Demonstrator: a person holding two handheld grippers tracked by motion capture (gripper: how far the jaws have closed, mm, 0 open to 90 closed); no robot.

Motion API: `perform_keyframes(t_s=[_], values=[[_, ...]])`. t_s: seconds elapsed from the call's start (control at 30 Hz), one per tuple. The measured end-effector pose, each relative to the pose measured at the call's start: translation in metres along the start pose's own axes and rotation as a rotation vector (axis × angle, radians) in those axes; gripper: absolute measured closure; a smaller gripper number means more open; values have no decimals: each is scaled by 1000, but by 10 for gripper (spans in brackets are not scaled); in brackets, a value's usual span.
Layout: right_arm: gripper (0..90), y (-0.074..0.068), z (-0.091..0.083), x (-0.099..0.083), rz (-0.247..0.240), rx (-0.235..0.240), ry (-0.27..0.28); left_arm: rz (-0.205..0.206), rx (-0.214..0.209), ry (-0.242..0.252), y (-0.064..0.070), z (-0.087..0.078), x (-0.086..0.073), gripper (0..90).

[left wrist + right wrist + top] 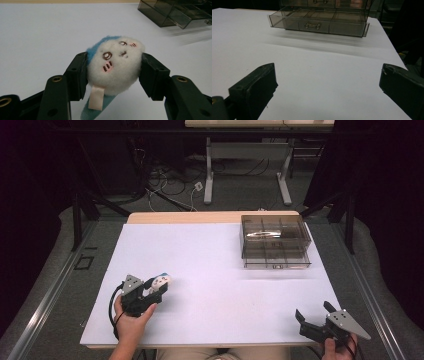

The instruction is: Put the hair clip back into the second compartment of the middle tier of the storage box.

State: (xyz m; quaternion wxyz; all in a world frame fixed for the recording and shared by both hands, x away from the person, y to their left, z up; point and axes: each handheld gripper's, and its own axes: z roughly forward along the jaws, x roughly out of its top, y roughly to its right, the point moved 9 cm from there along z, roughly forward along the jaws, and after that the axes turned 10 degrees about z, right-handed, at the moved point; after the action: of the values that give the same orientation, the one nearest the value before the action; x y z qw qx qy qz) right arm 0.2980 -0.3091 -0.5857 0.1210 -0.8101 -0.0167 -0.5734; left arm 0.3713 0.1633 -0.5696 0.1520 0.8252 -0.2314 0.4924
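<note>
A small white and blue plush toy (115, 63) with a stitched face and a pale ribbon tag sits between the jaws of my left gripper (113, 72), which is shut on it. From above, the plush toy (160, 281) and left gripper (152, 292) are at the table's front left, held by a hand. My right gripper (314, 316) stands open at the front right with nothing between its fingers (255, 86). A smoky clear drawer box (274, 240) stands at the back right; its lower drawer (317, 25) is pulled out.
The white table sheet (215, 270) lies bare between the two grippers and the drawer box. Black frame legs and cables stand on the floor beyond the table's far edge (210, 215).
</note>
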Motion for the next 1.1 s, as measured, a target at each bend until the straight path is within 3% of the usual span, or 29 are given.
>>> perform_keyframes(t_s=[0.37,0.6,1.1], values=[[9,0,-2,1,3,-10,1,4,-34,19,15,2,17,454],[9,-1,-3,3,-6,-10,13,27,-68,37,30,7,35,458],[9,-2,-3,2,-6,0,13,99,-141,20,57,29,68,459]])
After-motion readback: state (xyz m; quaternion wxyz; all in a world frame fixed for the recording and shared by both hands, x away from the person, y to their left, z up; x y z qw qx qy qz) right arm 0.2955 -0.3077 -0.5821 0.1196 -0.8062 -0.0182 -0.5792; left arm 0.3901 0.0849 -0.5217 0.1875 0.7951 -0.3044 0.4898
